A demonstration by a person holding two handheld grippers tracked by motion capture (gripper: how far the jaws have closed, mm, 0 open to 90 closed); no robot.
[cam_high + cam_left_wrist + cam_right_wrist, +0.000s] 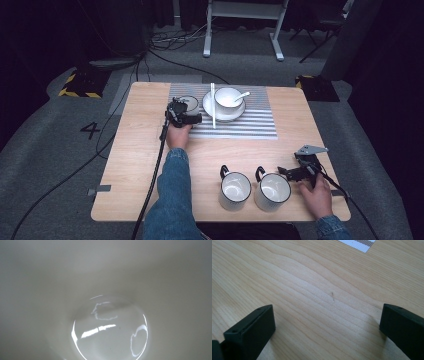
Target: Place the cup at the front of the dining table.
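Observation:
A small white cup [189, 102] stands at the left end of the striped mat [250, 124]. My left gripper [179, 111] is right against its near side, and the cup's glossy white inside [110, 335] shows very close in the left gripper view, covering the jaws. The gripper appears shut on the cup. My right gripper [281, 171] rests low at the table's front right, just right of a striped mug [272, 191]. Its jaws stand wide apart over bare wood [325, 315] with nothing between them.
A white bowl [228, 97] with a spoon [243, 94] sits on a saucer on the mat, and chopsticks [212, 105] lie beside it. A second mug [235, 190] stands left of the first. The wooden table [140, 165] has open room at left.

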